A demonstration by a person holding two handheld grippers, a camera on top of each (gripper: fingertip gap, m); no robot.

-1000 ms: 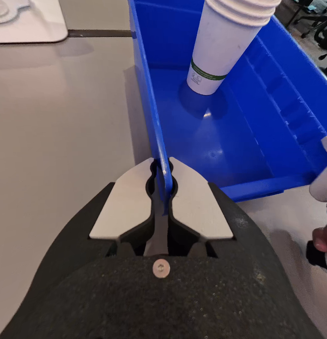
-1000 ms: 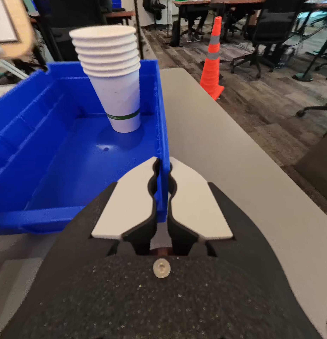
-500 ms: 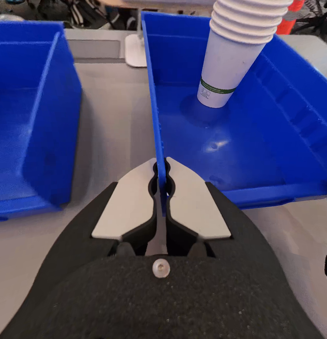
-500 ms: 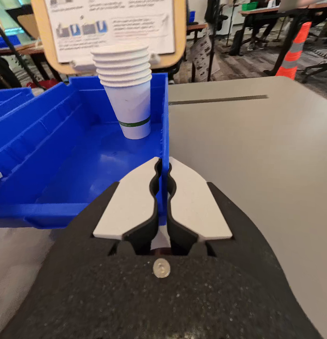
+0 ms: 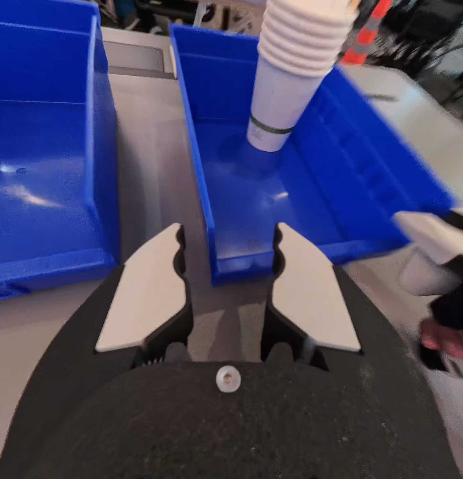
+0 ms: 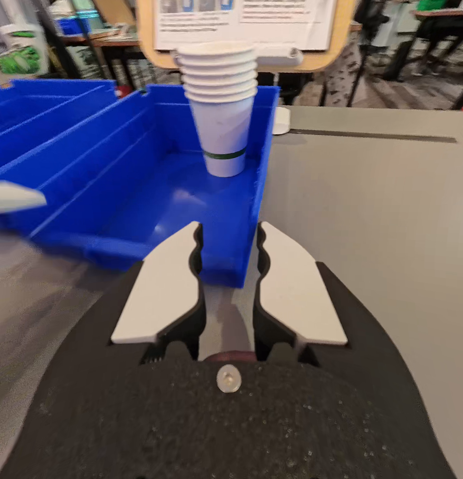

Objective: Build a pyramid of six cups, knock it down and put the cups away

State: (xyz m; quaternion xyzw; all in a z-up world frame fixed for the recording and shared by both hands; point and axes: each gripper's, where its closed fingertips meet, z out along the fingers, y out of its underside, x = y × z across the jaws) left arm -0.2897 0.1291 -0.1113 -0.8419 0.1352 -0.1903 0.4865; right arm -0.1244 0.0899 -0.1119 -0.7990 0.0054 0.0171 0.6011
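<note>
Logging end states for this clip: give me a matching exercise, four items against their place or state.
Items:
1. stack of cups
2. left gripper
3. second blue bin
4. orange cone

States:
A. on the floor beyond the table
B. upright inside the blue bin
C. empty, left of the cups' bin
D. jaws open astride a bin corner

Pairs: 1-B, 2-D, 3-C, 4-A
</note>
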